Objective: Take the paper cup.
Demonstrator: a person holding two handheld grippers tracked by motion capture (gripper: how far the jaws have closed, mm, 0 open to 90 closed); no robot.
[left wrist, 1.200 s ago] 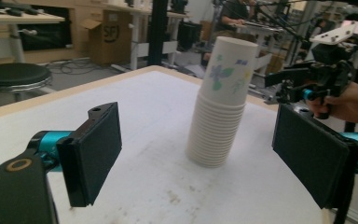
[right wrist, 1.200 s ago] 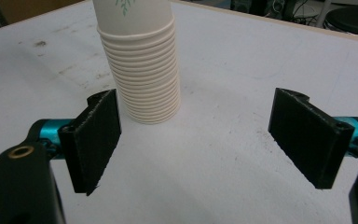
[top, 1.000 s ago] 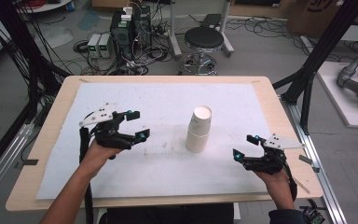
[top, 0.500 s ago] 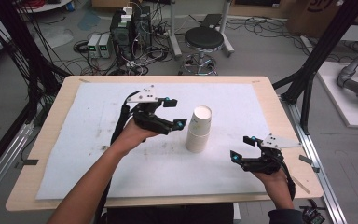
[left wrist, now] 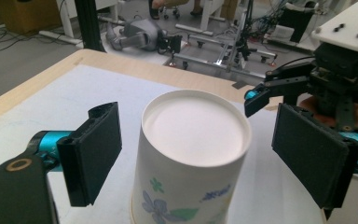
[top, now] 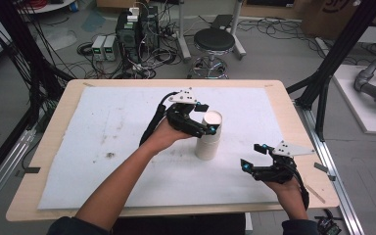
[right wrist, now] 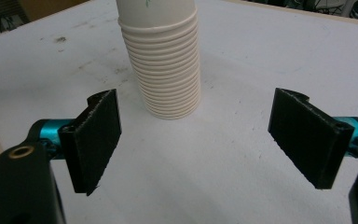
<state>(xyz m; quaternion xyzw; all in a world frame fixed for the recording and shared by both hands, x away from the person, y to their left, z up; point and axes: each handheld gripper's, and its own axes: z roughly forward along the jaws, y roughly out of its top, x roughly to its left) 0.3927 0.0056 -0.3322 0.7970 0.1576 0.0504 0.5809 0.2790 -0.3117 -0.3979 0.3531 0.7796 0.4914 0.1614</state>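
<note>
White cup stack (top: 208,139): mid-desk (top: 78,196), upside down.
Your left gripper (top: 204,120): wide, jaws either side of top cup, not touching.
Your right gripper (top: 254,157): wide, near right, holding nothing.

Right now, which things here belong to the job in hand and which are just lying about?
In the job:
stack of paper cups
left tool, open around the top cup
right tool, open, short of the stack

Lying about:
stool
electronics boxes

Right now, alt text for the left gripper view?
An upside-down stack of paper cups stands between the open black jaws of the left hand-held gripper, untouched. The right hand-held gripper shows behind, over the white mat.
</note>
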